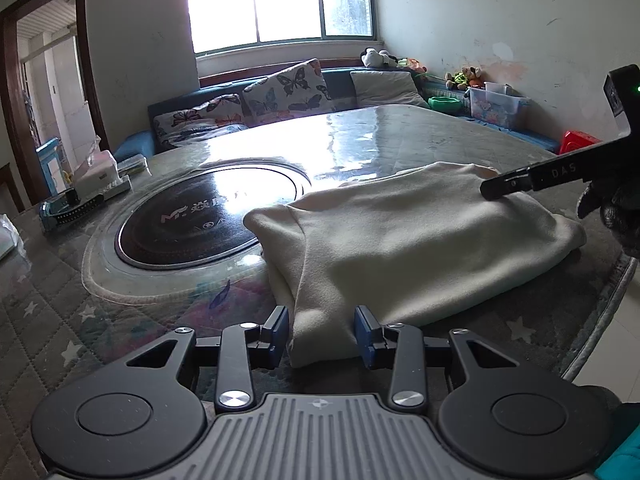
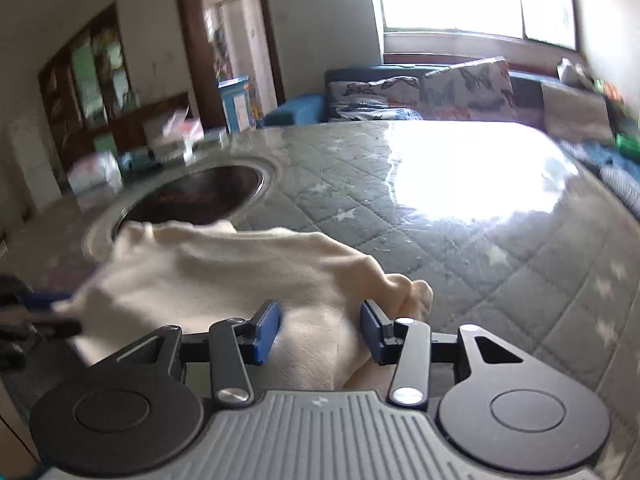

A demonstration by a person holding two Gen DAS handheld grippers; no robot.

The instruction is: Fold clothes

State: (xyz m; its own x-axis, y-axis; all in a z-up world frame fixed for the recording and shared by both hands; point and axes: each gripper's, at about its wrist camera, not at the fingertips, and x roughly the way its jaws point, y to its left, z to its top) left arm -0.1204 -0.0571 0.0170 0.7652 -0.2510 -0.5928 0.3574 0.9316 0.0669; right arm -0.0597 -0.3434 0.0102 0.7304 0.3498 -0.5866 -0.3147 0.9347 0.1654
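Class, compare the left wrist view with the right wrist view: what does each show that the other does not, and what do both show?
Only the left wrist view shows the plush toys on the bench by the wall, a clear storage box and the lettering on the dark round hob.

Only the right wrist view shows the glass-fronted cabinet on the far wall.

Both show the folded cream garment on the quilted table, the butterfly cushions, the window and the doorway.

I see a cream, soft matt fleece-like cloth garment [image 1: 408, 240] lying on a grey quilted star-print table cover [image 1: 52, 312] under glossy clear plastic; the round black glass hob [image 1: 208, 216] shines.
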